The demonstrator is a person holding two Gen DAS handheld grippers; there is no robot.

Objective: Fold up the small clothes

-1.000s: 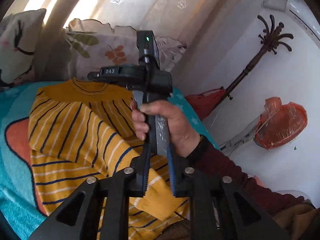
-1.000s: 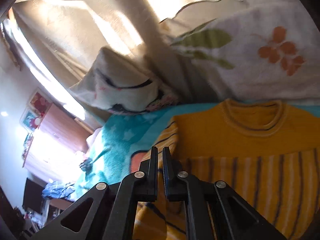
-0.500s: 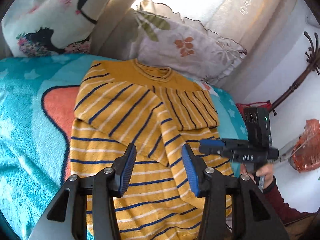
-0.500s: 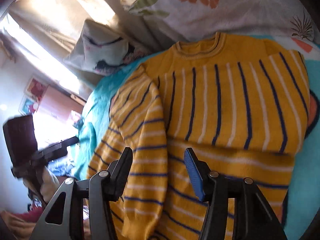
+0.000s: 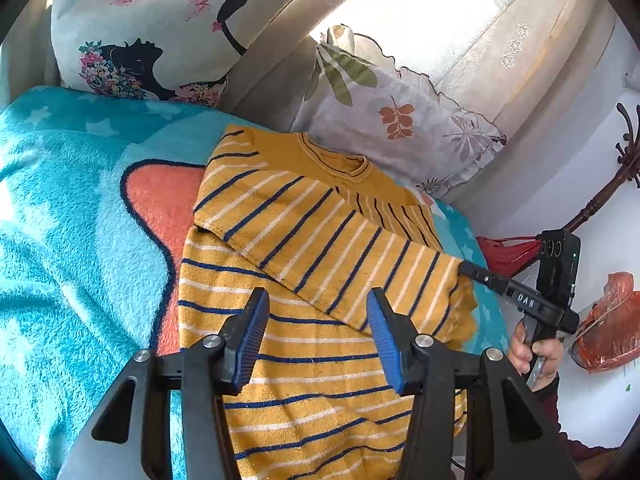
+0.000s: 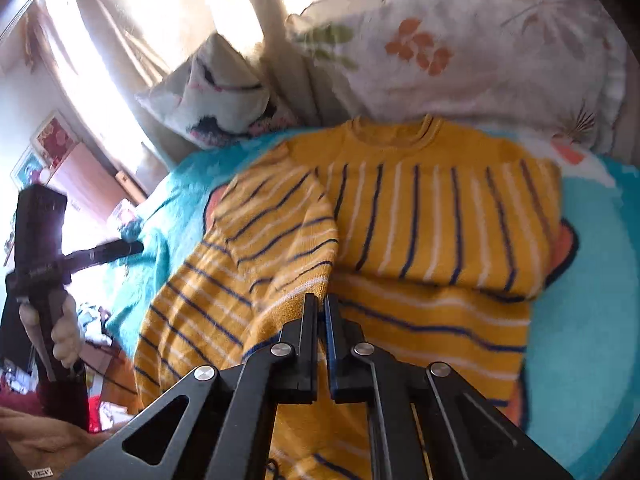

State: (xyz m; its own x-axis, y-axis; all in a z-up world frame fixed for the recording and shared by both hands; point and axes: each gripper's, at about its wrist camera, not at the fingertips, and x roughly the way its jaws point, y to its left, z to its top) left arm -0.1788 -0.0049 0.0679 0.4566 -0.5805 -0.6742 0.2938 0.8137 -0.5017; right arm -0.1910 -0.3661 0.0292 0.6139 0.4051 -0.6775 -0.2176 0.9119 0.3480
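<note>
A teal blanket (image 5: pixel 60 240) with an orange star covers the bed. At its head lean a leaf-print pillow (image 5: pixel 400 120) and a silhouette-print pillow (image 5: pixel 160 40), curtains (image 5: pixel 520 40) behind; a dark coat stand (image 5: pixel 600 200) beside the wall

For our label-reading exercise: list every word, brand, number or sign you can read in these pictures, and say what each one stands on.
"DAS": white letters on the body of the right gripper, tilted, in the left wrist view.
Pale marking on the left gripper body, right wrist view: too blurred to read.
Small label at that view's bottom left edge: too small to read.
Sweater: no lettering.
</note>
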